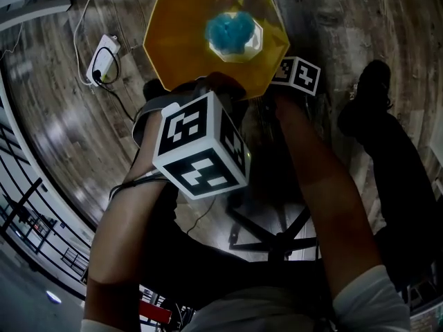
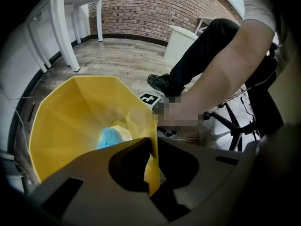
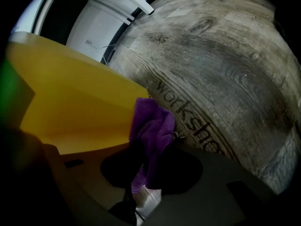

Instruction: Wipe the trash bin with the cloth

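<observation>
The left tool point(image 2: 151, 175) pinches the thin rim of the yellow trash bin point(image 2: 70, 112), which looks light, stiff and easy to tip, so the rim seems the place to steady it. The right tool point(image 3: 143, 185), just beside the bin's outer wall, grips a soft, limp purple cloth point(image 3: 153, 126).

The wood-plank floor point(image 1: 62, 130) carries the yellow trash bin point(image 1: 181, 33) and a white power strip point(image 1: 104, 55).

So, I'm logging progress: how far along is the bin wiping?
Done: left gripper shut on the rim of the yellow trash bin, steadying it; right gripper shut on the purple cloth. In hand: the cloth sits beside the bin's outer wall, contact unclear. Left: the wiping itself; a blue object lies at the bin's bottom.
</observation>
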`<state>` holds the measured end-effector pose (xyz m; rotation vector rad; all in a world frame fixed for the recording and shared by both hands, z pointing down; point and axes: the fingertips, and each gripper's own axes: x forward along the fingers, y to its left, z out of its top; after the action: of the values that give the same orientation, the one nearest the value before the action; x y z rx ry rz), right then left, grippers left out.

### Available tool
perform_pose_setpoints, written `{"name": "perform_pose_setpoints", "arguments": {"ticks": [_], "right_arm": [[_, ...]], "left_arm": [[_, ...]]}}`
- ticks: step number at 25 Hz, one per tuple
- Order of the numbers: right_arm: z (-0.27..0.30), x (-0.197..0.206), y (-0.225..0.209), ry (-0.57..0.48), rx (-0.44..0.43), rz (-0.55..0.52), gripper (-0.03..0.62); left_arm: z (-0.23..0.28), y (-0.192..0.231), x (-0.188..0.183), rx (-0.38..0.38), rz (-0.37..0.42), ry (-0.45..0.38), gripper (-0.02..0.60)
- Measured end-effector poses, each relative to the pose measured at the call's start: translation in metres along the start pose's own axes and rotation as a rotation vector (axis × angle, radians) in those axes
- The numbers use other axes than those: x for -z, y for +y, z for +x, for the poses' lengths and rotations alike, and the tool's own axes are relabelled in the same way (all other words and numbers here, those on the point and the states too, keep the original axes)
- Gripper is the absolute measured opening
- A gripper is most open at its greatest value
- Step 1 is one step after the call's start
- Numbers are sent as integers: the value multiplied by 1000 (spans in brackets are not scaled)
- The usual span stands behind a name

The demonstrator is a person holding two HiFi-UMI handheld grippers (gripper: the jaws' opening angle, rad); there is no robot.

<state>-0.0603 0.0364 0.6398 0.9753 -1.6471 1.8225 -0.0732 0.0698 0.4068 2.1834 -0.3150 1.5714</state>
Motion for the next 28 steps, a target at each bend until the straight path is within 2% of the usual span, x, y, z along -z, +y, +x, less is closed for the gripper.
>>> {"name": "perform_pose_setpoints", "arguments": {"ticks": [4,9,11,14,18,23,26,28], "right_arm": [[0,-1,1,-6,11,-3,114],[-11,6,-5,-5,16,-60,114],[-23,8,-4,-11,2,-62,114],[-44,8,-5,-30,-12,-57,114],[-67,17,-9,-38,-10,-55,114],[-85,25,-10,-39,-11,-53,114],[-92,32,-9,-39,-19,-49,114],[-96,37,-7,-38,-28,-45,114]], "left_arm": [[1,1,1,4,-22,-7,28],[-4,2,5,-7,11,-40,29],[-10,7,6,-18,20,-68,100],[-21,13,9,-30,31,-97,148],[-29,12,19,-48,79,-105,170],[-44,15,31,-65,177,-98,176],[-51,19,40,-73,193,-90,181],[-53,16,43,-48,178,-99,181]]}}
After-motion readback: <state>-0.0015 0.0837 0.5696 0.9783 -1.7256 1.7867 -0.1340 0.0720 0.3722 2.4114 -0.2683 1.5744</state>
